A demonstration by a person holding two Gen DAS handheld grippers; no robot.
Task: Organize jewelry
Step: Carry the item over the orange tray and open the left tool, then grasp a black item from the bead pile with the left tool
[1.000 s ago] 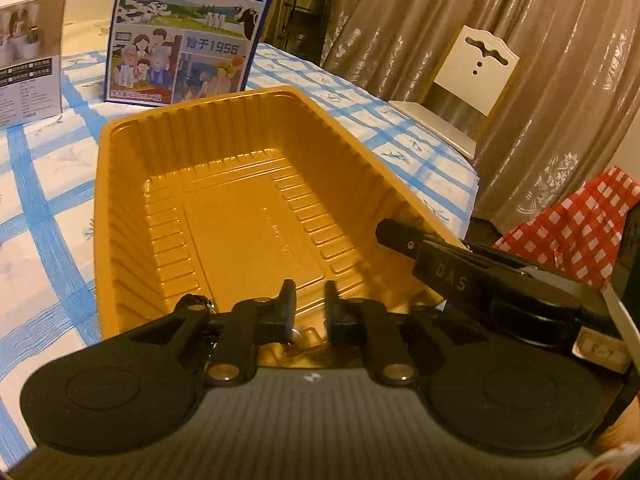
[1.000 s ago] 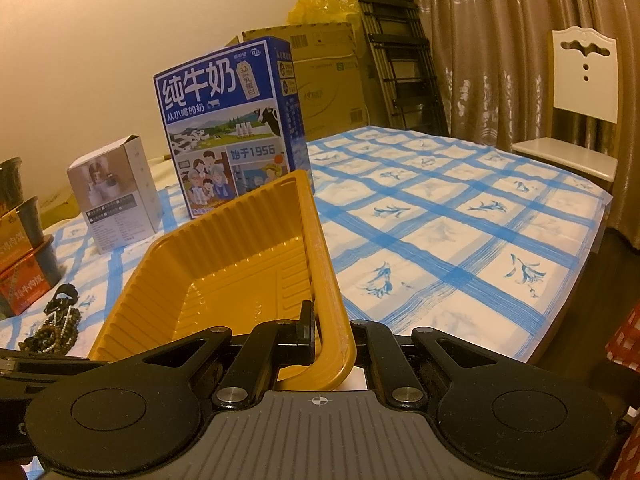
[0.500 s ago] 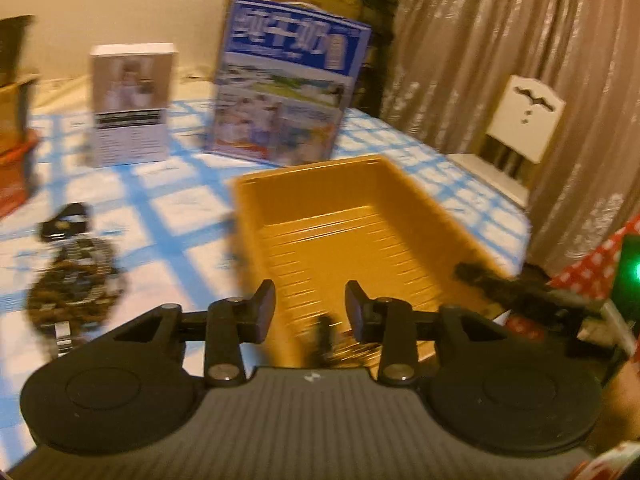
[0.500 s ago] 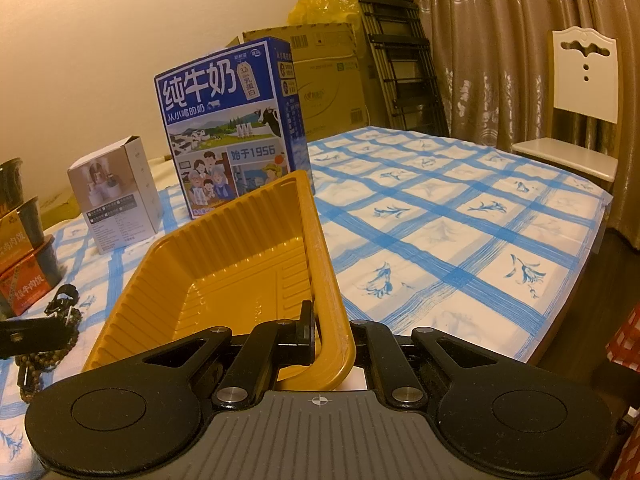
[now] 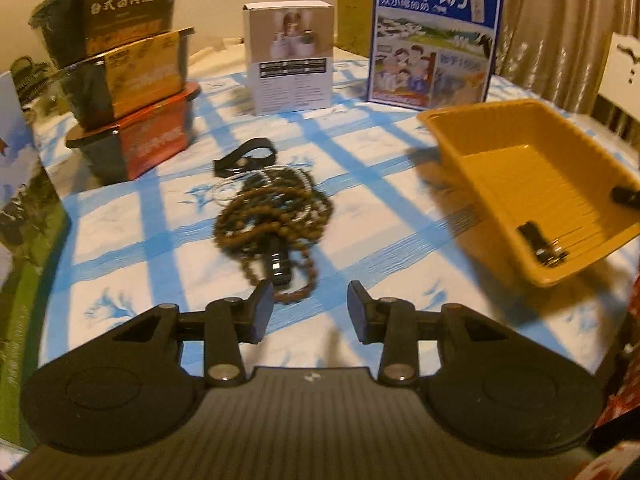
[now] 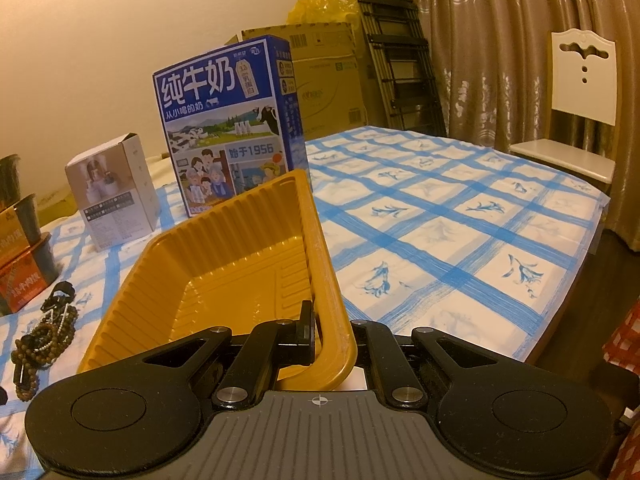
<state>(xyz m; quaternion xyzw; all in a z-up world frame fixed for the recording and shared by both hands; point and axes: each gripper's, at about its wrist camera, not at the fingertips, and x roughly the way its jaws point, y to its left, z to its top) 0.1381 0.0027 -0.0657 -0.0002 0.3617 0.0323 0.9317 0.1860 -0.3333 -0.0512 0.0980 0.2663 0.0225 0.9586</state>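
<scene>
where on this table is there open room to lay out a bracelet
Bare cloth lies between the bead pile and the yellow tray, and across the tablecloth right of the tray toward the chair. It is crowded by the stacked bowls, white box and milk carton.

Dim warm yellowish indoor light, soft shadows, fisheye bending at edges, motion blur in left view.

- We see bare worktop (image 5: 132, 216) left of the bead pile (image 5: 272, 216) and between it and the yellow tray (image 5: 480, 136).
- Stacked bowls (image 5: 128, 92), a white box (image 5: 292, 56) and a milk carton (image 5: 436, 36) wall off the far side.
</scene>
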